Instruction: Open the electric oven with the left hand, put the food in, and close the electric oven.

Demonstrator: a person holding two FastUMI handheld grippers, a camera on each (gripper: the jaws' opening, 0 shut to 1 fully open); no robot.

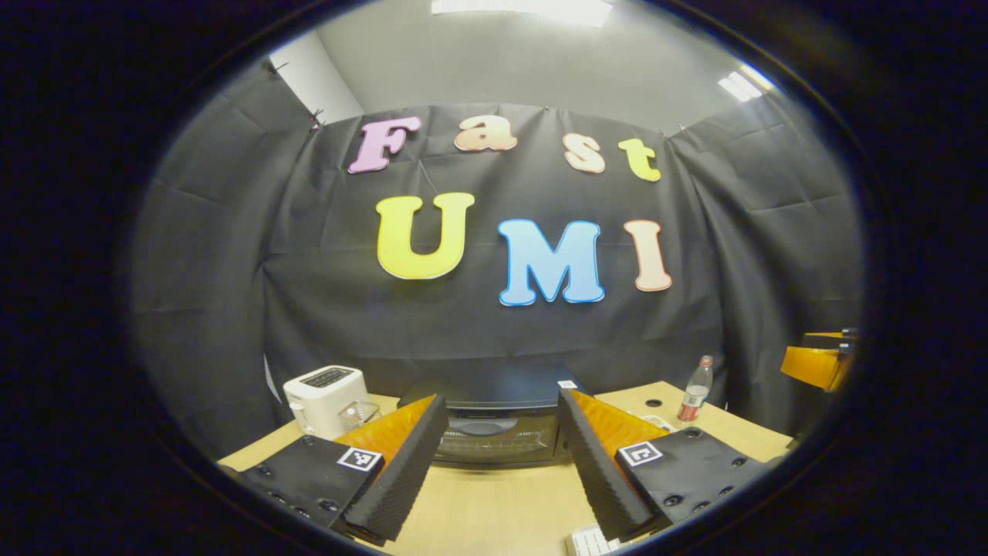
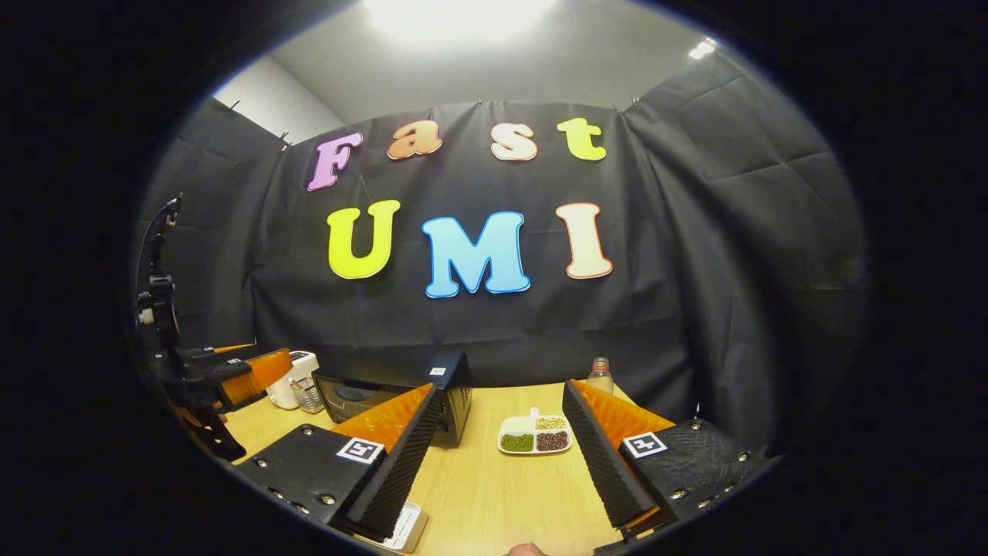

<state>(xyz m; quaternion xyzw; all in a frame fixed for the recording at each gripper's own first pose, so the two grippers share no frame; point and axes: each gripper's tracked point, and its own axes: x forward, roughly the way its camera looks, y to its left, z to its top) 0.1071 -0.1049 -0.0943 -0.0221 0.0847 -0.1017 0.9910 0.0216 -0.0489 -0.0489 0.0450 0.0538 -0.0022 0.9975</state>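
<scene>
A pale wooden table point(image 2: 494, 494) spans the bottom of both views, backed by black cloth. On it stands a black box-shaped electric oven with a dark glass door point(image 1: 494, 432), its door closed; in the left gripper view it sits straight ahead, framed between that gripper's two fingers, and in the right gripper view point(image 2: 401, 401) it sits to the left of centre, partly behind the right gripper's left finger. To the oven's left in the left gripper view stands a white plastic toaster point(image 1: 324, 398), with a small clear glass container point(image 1: 356, 415) just beside it. To the oven's right stands a clear plastic bottle with a red label point(image 1: 696, 394). In the right gripper view a white divided dish of green, brown and pale food point(image 2: 535, 436) lies on the table between the right gripper's fingers, apart from the oven. The left gripper point(image 1: 494, 471) is spread wide, gripping nothing. The right gripper point(image 2: 498, 471) is likewise spread wide, empty.
</scene>
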